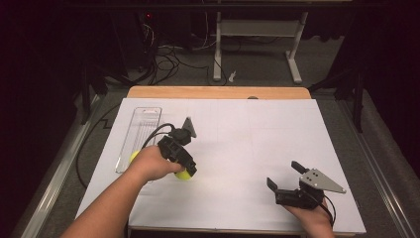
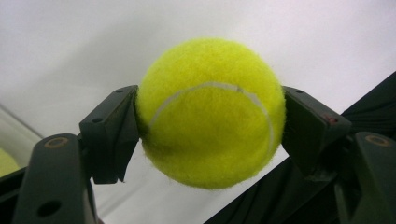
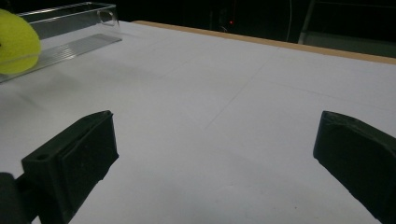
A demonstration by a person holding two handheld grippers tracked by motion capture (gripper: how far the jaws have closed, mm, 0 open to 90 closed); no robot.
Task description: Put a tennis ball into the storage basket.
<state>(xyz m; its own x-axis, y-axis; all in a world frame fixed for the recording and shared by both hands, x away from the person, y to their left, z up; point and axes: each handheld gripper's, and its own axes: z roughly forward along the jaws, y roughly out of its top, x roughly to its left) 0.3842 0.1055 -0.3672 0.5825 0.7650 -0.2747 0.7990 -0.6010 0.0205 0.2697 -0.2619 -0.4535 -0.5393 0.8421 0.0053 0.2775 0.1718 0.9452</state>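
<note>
squeezing a tennis ball (image 2: 210, 112), the left gripper (image 1: 184, 171) sits beside the clear tray (image 1: 140, 130); drop-in remains. right gripper (image 1: 287, 182) waits open, empty.

Fuzzy yellow tennis ball (image 2: 210, 112), pinched between fingers (image 2: 112, 135)

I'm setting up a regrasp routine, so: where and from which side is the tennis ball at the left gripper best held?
Across its widest middle, one jaw on each side, as the left gripper has the tennis ball now. It is round, so only a grip across the full width keeps it from squirting out. Coming from above, as in the high view, suits it, since the table blocks the underside.
</note>
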